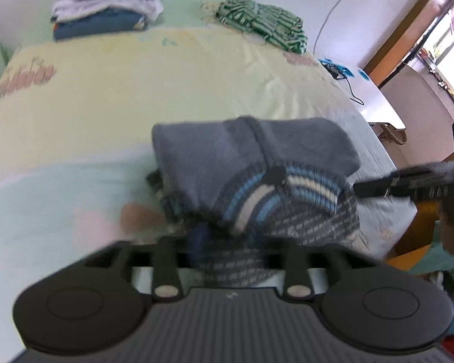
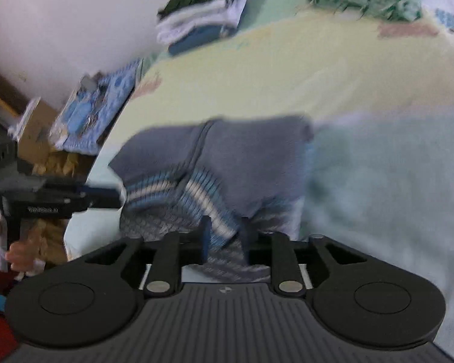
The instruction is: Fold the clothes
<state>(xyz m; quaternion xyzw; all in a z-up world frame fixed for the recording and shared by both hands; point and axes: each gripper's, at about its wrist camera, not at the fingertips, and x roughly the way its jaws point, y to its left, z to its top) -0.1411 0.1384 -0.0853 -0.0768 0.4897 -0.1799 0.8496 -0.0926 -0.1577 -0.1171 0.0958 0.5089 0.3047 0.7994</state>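
A folded grey sweater (image 1: 227,163) with blue and white striped cuffs lies on the near part of the bed (image 1: 136,96). In the left wrist view my left gripper (image 1: 230,236) straddles the sweater's near edge with its jaws wide; cloth lies between the blurred fingers without a clear pinch. My right gripper (image 1: 366,186) reaches in from the right at the sweater's edge. In the right wrist view the sweater (image 2: 242,157) fills the middle, and the right gripper (image 2: 225,231) has its narrow-set fingers (image 2: 205,236) against the striped cuff bunched between them. The left gripper (image 2: 106,199) comes in from the left.
A stack of folded clothes (image 1: 106,9) sits at the bed's far left by the wall. A green striped garment (image 1: 263,21) lies at the far right. A white side table with cables (image 1: 375,96) stands right of the bed. A hand (image 2: 24,248) holds the left gripper's handle.
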